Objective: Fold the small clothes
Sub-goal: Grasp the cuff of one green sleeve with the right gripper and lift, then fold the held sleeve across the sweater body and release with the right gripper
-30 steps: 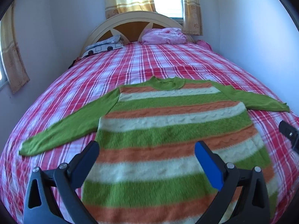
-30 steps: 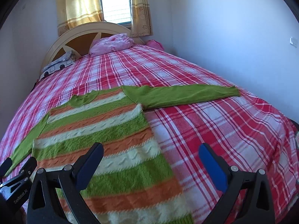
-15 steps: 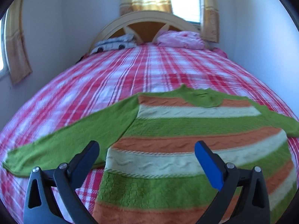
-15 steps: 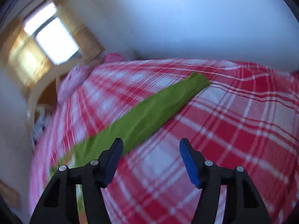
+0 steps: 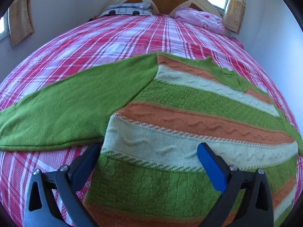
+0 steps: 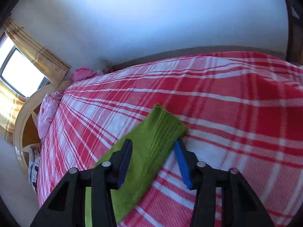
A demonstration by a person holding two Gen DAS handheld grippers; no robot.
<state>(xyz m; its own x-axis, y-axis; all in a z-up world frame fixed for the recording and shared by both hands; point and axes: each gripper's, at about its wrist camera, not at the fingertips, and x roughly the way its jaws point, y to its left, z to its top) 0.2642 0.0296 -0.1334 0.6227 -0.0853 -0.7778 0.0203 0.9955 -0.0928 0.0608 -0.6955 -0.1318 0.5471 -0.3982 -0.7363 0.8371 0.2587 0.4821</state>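
right gripper [image 6: 153, 157] has dropped over the sweater [image 5: 189, 124] cuff [image 6: 166, 126], jaws apart.

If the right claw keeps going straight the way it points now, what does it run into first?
Most likely the ribbed cuff of the sweater's green sleeve, lying flat on the plaid bedspread between the open fingers of the right claw. Depth is unclear; it may already be nearly touching.

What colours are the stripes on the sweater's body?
Green, orange and cream bands on the sweater; the left wrist view shows it best.
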